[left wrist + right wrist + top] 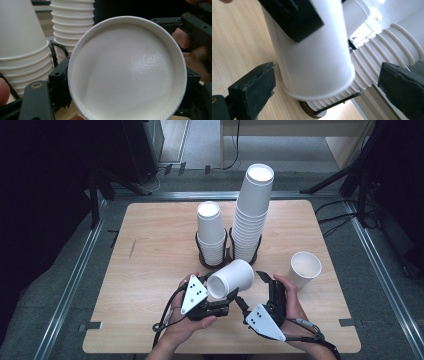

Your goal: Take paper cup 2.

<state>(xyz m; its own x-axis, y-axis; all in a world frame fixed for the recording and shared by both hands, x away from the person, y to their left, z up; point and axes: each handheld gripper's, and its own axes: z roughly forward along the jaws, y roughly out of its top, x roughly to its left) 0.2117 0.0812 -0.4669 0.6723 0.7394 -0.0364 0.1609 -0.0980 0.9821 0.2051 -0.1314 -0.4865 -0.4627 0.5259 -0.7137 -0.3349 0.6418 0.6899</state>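
A white paper cup [232, 278] lies on its side above the table's front, its open mouth toward the person. My left gripper [223, 296] is shut on it; in the left gripper view the cup mouth [127, 70] faces the camera with a black jaw pressed on each side. My right gripper [252, 290] is open, its two fingertips [253, 86] standing apart from the cup wall [312, 62] that lies between them. A pad of the left gripper [294, 17] presses on that cup.
Two stacks of white cups stand in black ring holders mid-table: a short stack [211, 232] and a tall stack [252, 215]. One loose cup [305, 268] stands upright at the right. The wooden table [150, 270] has bare room at the left.
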